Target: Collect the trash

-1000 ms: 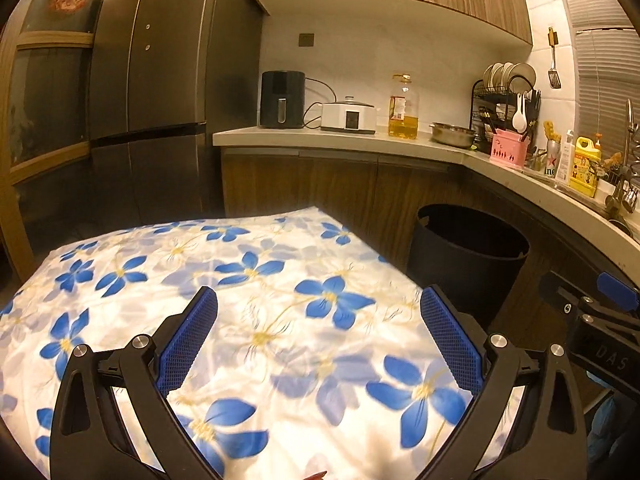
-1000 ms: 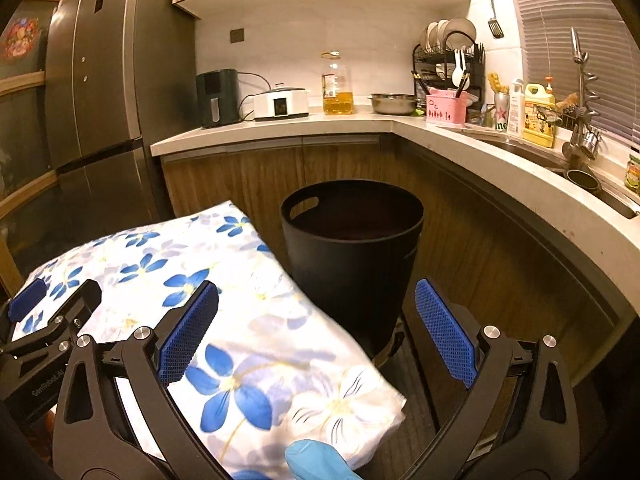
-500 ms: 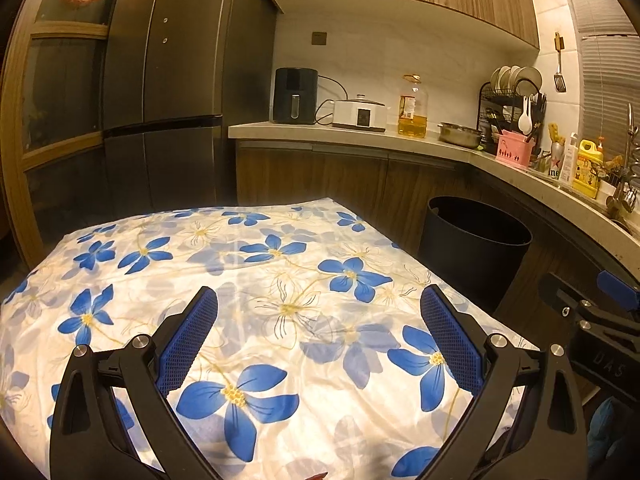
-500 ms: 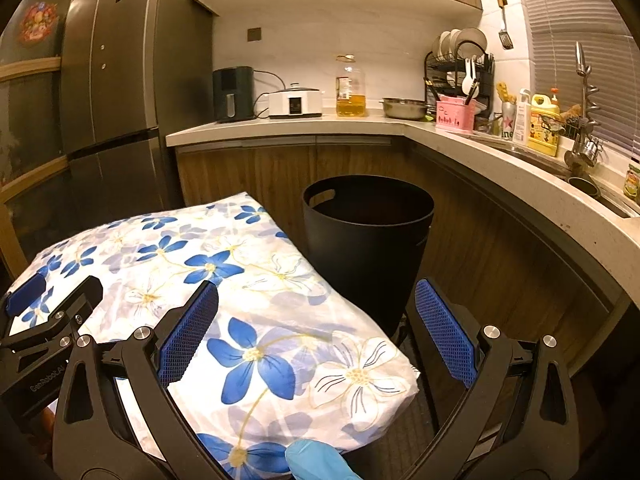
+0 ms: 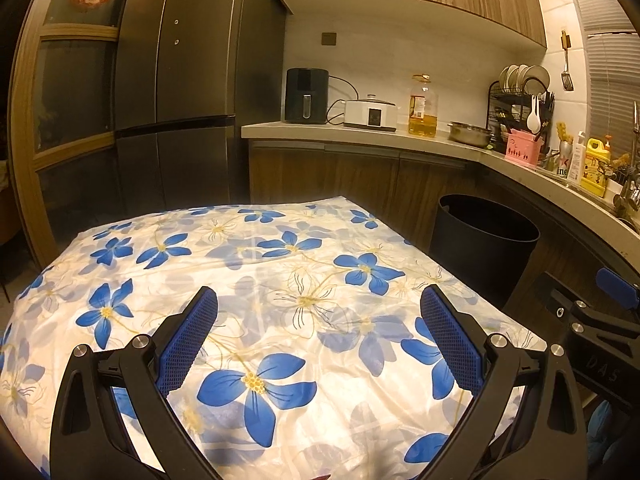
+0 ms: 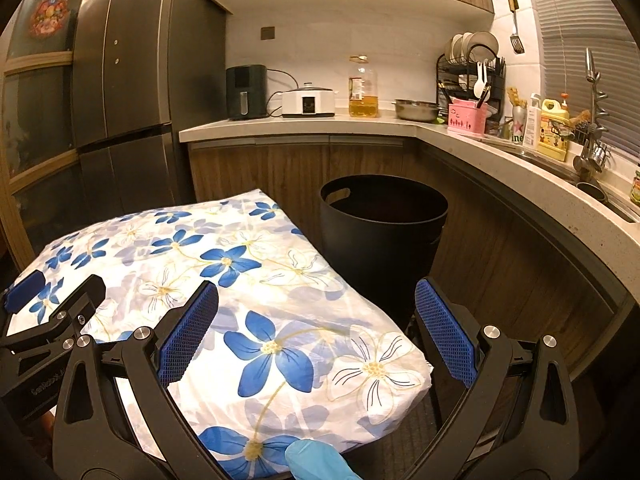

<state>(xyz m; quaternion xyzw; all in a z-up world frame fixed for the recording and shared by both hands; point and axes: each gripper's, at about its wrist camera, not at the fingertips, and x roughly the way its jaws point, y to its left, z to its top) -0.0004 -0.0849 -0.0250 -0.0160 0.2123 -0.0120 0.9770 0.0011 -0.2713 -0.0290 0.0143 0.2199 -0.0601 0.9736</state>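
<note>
Where the floral cloth [image 6: 248,280] overhangs, bin [image 6: 384,232] base hides.

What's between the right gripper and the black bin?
Only the corner of the floral-cloth table and bare floor lie between the right gripper and black bin, per the right wrist view.

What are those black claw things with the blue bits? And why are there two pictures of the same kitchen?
Those claws are grabbers that a person holds, one in each hand. Each has a small camera looking out between its two fingers, so you get two pictures: one from the left grabber, one from the right grabber. The blue bits are soft pads for gripping. Both grabbers are open and hold nothing. Below them is a table under a flowery cloth, and I see no trash on it. Beside the table stands a black bin. The blue thing at the bottom of the right picture looks like a gloved finger.
</note>
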